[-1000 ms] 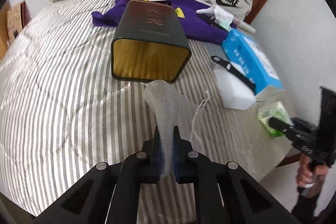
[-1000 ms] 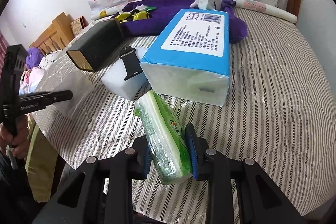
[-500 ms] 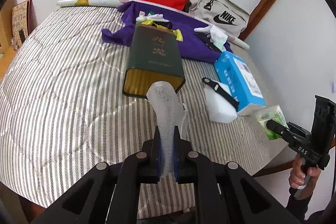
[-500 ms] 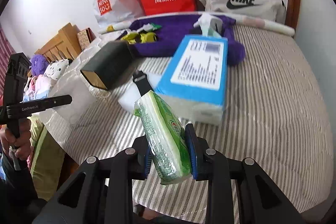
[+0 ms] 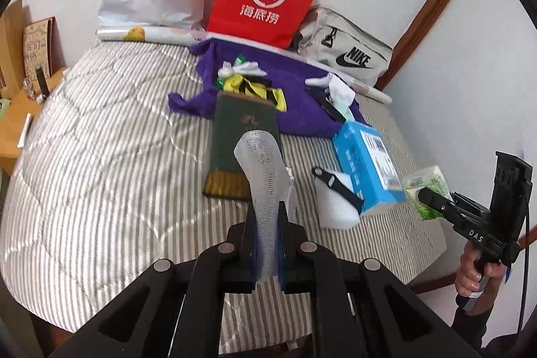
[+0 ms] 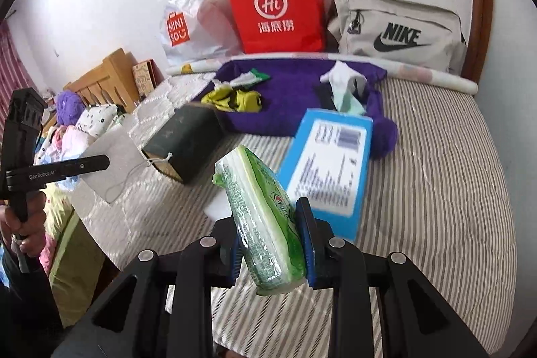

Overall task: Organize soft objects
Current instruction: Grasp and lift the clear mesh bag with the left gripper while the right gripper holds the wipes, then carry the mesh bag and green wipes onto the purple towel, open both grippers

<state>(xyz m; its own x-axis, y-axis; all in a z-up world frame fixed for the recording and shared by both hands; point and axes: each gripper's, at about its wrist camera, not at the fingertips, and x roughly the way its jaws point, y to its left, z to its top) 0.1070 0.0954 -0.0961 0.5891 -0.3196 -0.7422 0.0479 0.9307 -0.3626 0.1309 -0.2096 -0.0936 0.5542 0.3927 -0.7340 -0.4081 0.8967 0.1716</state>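
Observation:
My left gripper point(image 5: 266, 240) is shut on a white mesh drawstring pouch point(image 5: 261, 176) and holds it in the air above the striped bed. The pouch also shows in the right wrist view point(image 6: 110, 163). My right gripper point(image 6: 272, 244) is shut on a green tissue pack point(image 6: 261, 217), lifted above the bed's front edge; the pack also shows in the left wrist view point(image 5: 426, 190). A dark green box point(image 5: 245, 140) lies on its side mid-bed. A blue tissue package point(image 6: 325, 163) lies to its right.
A purple cloth point(image 6: 288, 93) with yellow and white socks lies at the back. A red paper bag point(image 6: 275, 9), a Miniso bag point(image 6: 188, 19) and a Nike pouch point(image 6: 399, 29) stand by the wall. A white foam block point(image 5: 335, 203) with a black clip lies near the blue package.
Both grippers have risen and pulled back from the bed, each carrying its object. The pouch and the tissue pack have left the bed surface.

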